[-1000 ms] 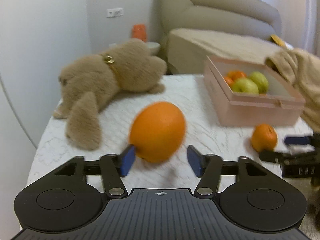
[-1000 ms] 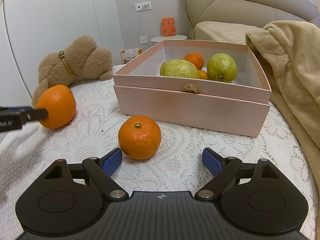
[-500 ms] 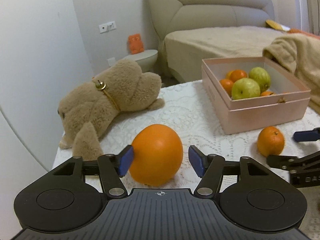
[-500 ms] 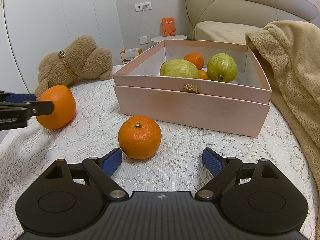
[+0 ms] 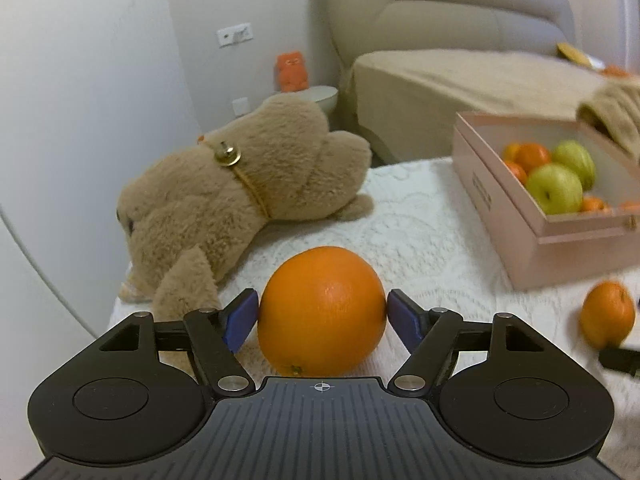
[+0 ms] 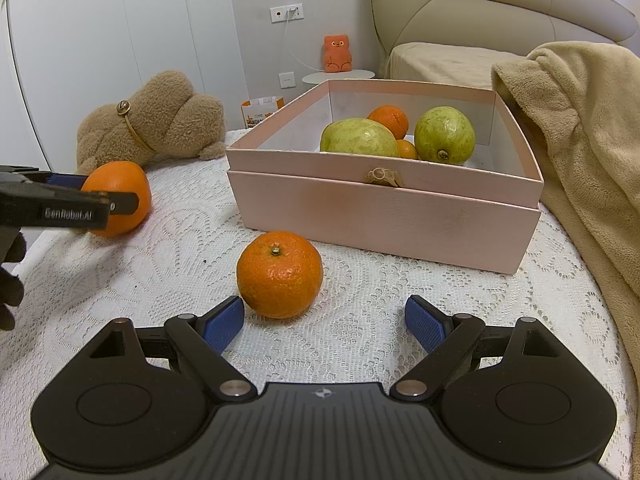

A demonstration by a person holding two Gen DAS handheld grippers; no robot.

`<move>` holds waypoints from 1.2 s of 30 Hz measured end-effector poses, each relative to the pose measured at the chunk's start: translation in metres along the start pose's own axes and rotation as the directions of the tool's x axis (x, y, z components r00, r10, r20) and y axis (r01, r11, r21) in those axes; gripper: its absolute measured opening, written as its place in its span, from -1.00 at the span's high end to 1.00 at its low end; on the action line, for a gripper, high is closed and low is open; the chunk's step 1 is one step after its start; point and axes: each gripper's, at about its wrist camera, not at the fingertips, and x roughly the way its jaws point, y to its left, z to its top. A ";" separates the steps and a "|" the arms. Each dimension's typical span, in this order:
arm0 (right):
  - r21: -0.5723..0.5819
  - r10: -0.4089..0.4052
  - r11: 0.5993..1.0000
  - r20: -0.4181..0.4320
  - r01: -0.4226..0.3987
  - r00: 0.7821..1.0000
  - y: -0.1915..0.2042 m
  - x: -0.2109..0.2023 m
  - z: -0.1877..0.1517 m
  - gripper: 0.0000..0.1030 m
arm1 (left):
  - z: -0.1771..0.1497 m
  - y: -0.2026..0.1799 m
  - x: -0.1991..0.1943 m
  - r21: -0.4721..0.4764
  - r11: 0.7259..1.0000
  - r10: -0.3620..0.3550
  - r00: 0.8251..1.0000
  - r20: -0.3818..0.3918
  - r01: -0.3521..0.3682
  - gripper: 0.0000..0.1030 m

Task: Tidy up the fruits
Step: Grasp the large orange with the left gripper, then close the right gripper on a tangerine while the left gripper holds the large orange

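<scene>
On lace cloth — left claw (image 5: 322, 314) grips glossy orange (image 5: 322, 310) | right claw (image 6: 324, 322) spread

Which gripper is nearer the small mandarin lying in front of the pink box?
Right. The right gripper sits open just short of the mandarin, left fingertip almost beside it. The left gripper is off to its left, around the big orange.

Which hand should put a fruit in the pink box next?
Left. Its gripper fingers already touch both sides of the big smooth orange; the right gripper is open, small bumpy mandarin ungrasped.
</scene>
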 end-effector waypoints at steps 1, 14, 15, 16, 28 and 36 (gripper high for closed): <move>0.000 0.000 1.000 0.000 0.000 1.000 0.000 0.000 0.000 -0.71 | 0.001 0.003 0.001 -0.017 1.000 -0.007 1.000 -0.001 0.007 -0.49; -0.001 -0.001 1.000 0.000 0.001 1.000 0.000 0.000 0.000 -0.72 | 0.006 0.012 0.026 -0.045 0.998 0.038 0.999 -0.036 -0.040 -0.57; -0.001 -0.001 1.000 0.000 0.001 1.000 0.000 0.000 0.000 -0.72 | 0.006 0.015 0.026 -0.070 0.997 0.029 0.999 -0.036 -0.031 -0.57; -0.001 -0.001 1.000 0.000 0.001 1.000 0.000 0.000 0.000 -0.72 | 0.005 0.019 0.026 -0.096 0.995 0.018 0.999 -0.036 -0.021 -0.57; 0.001 0.001 1.000 0.001 -0.001 1.000 0.000 0.000 0.000 -0.72 | -0.028 0.005 -0.016 -0.188 0.979 -0.067 0.997 0.037 0.073 -0.54; 0.013 0.021 1.000 0.003 -0.021 1.000 -0.002 0.000 -0.001 -0.78 | -0.046 -0.015 -0.032 -0.153 0.981 -0.106 0.989 0.099 0.120 -0.61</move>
